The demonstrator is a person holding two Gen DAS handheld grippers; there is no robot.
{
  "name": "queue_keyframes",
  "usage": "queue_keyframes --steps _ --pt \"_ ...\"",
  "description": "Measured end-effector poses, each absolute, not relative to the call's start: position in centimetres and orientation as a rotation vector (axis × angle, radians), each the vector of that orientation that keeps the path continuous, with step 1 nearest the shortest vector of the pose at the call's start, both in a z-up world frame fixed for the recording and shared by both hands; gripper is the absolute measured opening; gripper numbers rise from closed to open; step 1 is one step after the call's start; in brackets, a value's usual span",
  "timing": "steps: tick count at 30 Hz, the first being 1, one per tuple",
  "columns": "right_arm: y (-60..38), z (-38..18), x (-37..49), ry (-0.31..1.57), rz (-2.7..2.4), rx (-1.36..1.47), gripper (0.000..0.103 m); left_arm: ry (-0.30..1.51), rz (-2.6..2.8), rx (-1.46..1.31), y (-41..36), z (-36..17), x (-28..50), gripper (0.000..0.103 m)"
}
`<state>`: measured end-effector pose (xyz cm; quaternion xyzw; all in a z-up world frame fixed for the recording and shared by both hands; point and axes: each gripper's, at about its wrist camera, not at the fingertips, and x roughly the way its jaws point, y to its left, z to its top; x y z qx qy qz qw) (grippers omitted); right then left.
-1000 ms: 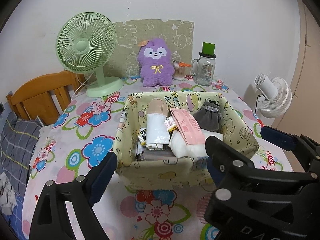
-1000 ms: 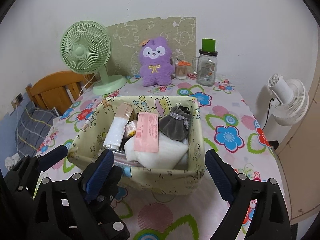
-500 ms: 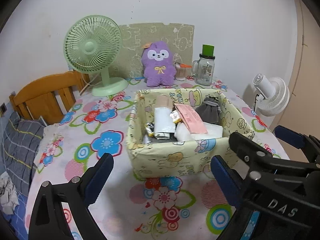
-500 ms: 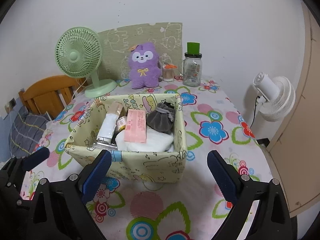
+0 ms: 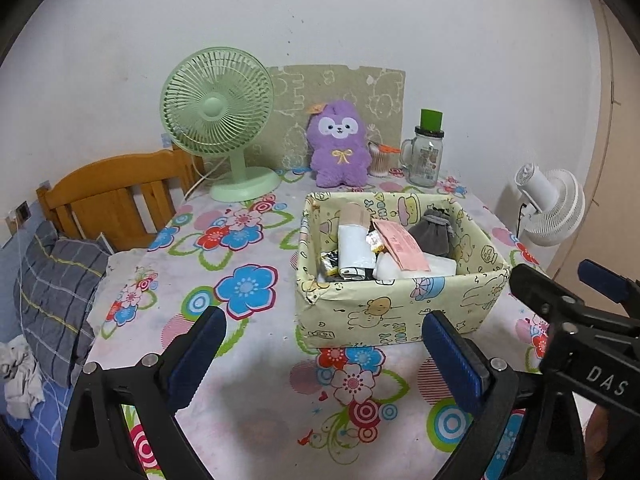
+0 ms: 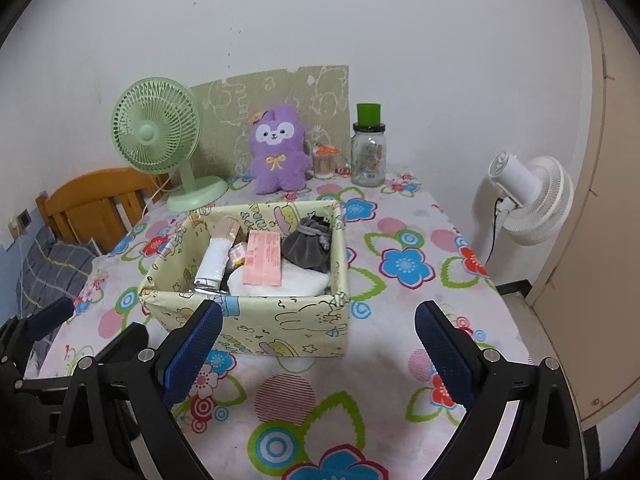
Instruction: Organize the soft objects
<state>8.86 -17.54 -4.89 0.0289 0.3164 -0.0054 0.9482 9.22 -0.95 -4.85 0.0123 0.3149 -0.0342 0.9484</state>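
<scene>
Left gripper wide open, empty, low in frame above floral desk. Green fan upper left, purple plush centre back, jar just right of it. Box right of centre, holding white roll, pink packet, grey pouch, white pad. Right gripper also wide open, empty, just in front of box. White fan far right, off desk.

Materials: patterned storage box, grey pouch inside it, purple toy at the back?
Storage box: seemingly fabric-covered, matte; printed, creased at the corners. Grey pouch: velvet-like cloth, soft sheen, gathered by a cord. Purple toy: plush, fuzzy pile, embroidered-looking face.
</scene>
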Motion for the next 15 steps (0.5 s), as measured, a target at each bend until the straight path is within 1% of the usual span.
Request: queue_keyframes --steps 4,15 --pt "-18.0 -4.4 7.9 0.621 -0.018 0.067 0.102 0.627 -0.057 0.022 -0.8 -4.4 8.6 0.1" --pt "-19.3 -2.7 5.1 0.57 -0.065 0.078 0.102 0.559 -0.069 0.013 -0.7 -2.4 6.0 0.103"
